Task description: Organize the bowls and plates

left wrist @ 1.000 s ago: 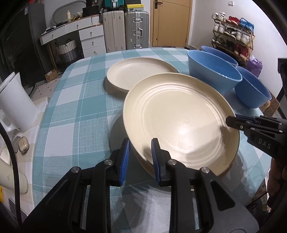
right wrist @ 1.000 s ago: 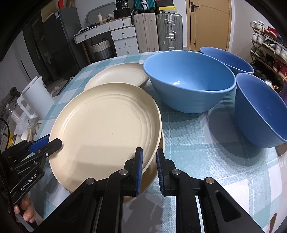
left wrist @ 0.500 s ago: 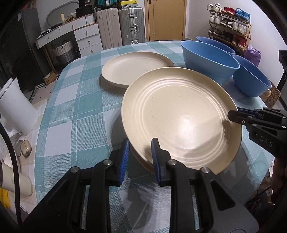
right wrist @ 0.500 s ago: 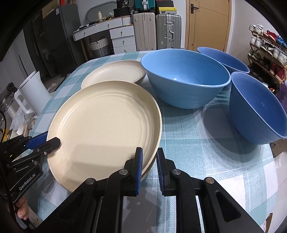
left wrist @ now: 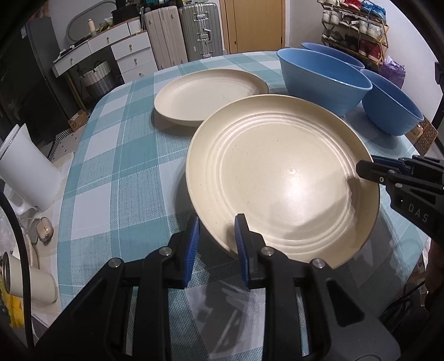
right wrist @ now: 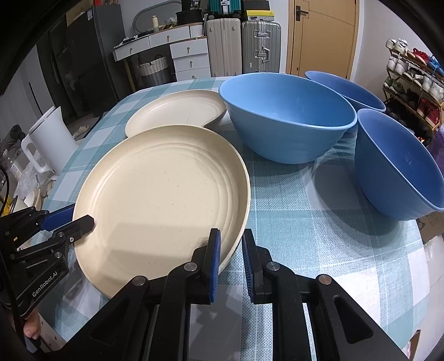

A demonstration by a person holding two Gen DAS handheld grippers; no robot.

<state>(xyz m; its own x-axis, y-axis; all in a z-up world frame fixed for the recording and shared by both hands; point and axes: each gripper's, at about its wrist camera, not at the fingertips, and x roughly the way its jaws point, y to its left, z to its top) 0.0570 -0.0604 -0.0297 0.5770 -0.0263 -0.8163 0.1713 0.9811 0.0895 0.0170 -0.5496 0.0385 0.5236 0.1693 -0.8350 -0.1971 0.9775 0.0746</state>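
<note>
Your left gripper [left wrist: 216,244] has its jaws clenched on the near rim of the large cream plate [left wrist: 280,177], with one blue pad above the rim and one under it. Your right gripper [right wrist: 230,258] grasps the same plate [right wrist: 163,200] at the opposite rim in the same way, so both jaws pinch the edge from two sides. The plate is tilted, its left-gripper side lower, and it seems to be lifted a little from the tabletop [left wrist: 116,172], which has a teal and white checked cloth; I cannot tell if some part of it touches the cloth. The plate is empty, only ring grooves show inside.

Just behind it a second cream plate [left wrist: 208,94] lies flat on the tabletop, also with nothing in it. In the left wrist view its rim is partly hidden by the held plate.

Beside this plate stands a big blue bowl [right wrist: 288,116], upright and empty. A second blue bowl [right wrist: 396,163] stands near the right edge of the tabletop, and a third blue bowl [right wrist: 344,86] is behind them, mostly hidden. What the third one holds, I cannot tell.

Beyond the tabletop stand a white kettle [left wrist: 25,169], suitcases [left wrist: 183,30] and a shoe rack [left wrist: 355,22].
</note>
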